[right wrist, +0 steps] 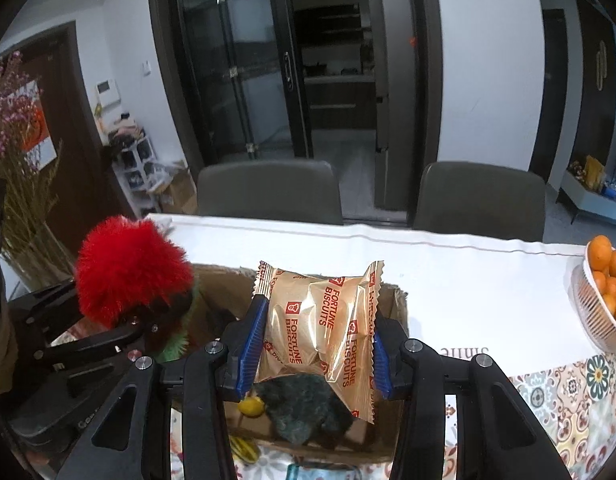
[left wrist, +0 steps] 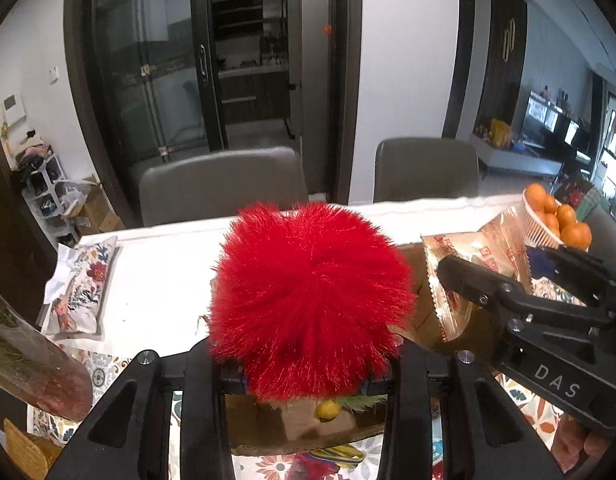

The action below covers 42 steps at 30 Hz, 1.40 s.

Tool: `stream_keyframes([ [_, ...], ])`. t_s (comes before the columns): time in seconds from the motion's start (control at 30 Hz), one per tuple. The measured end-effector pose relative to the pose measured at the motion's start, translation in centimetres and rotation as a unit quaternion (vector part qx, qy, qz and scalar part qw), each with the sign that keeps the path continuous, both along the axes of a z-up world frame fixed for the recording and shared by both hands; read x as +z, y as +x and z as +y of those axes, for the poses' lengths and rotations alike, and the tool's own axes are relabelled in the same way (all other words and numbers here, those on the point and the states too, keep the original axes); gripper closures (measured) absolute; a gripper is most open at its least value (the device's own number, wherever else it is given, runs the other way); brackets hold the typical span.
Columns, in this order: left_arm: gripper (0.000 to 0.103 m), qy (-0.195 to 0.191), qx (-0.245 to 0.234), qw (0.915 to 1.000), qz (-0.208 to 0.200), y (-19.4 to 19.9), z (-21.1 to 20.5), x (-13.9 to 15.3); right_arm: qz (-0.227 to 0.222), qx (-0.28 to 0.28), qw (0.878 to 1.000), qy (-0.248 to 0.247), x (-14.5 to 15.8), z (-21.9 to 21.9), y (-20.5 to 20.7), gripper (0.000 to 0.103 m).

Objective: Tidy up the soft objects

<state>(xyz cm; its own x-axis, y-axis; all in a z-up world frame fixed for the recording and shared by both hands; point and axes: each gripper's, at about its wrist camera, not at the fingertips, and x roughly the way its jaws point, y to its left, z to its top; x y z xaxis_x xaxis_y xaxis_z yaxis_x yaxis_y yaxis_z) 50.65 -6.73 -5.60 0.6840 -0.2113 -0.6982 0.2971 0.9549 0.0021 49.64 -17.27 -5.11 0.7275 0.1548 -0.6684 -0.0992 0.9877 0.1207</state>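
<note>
Left gripper (left wrist: 308, 368) clamps my red pom-pom toy (left wrist: 308, 300); right gripper (right wrist: 314, 344) pinches the biscuit packet (right wrist: 320, 320). Both hang over the cardboard box (right wrist: 396, 304) at the table's (right wrist: 468, 280) near edge, dark plush (right wrist: 304, 408) inside.

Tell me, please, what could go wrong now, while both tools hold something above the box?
1. The left tool grips the red pompom only by its fluffy base; it may slip out.
2. The right tool may crush the biscuit packet.
3. The tools are close together above the box and may collide.
</note>
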Motion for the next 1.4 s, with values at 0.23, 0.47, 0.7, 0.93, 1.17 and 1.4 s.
stream_keyframes([
  [0.23, 0.059, 0.029, -0.026, 0.9981, 0.049, 1.1, -0.9, -2.3, 0.060, 0.016, 0.998, 0.013, -2.5, -0.2, 2.4, 0.052],
  [0.47, 0.038, 0.040, -0.027, 0.9965, 0.068, 0.8, -1.2, -3.1, 0.093, -0.006, 0.995, 0.043, -3.9, -1.2, 3.1, 0.036],
  [0.7, 0.034, 0.039, -0.016, 0.9978, 0.051, -0.6, -0.5, -1.9, 0.079, -0.028, 0.996, 0.027, -3.0, -1.7, 1.8, 0.036],
  [0.93, 0.034, 0.030, -0.002, 0.9993, 0.022, -2.8, 0.7, 0.4, 0.053, -0.039, 0.998, 0.017, -0.9, -1.9, -0.4, 0.036],
  [1.17, 0.030, 0.023, 0.011, 0.9996, -0.013, -5.6, 2.3, 2.5, 0.017, -0.048, 0.999, 0.004, 1.3, -1.4, -3.4, 0.028],
  [1.4, 0.024, 0.029, 0.021, 0.9983, -0.045, -8.6, 3.5, 3.7, -0.013, -0.054, 0.998, -0.011, 2.6, -0.6, -6.1, 0.019],
])
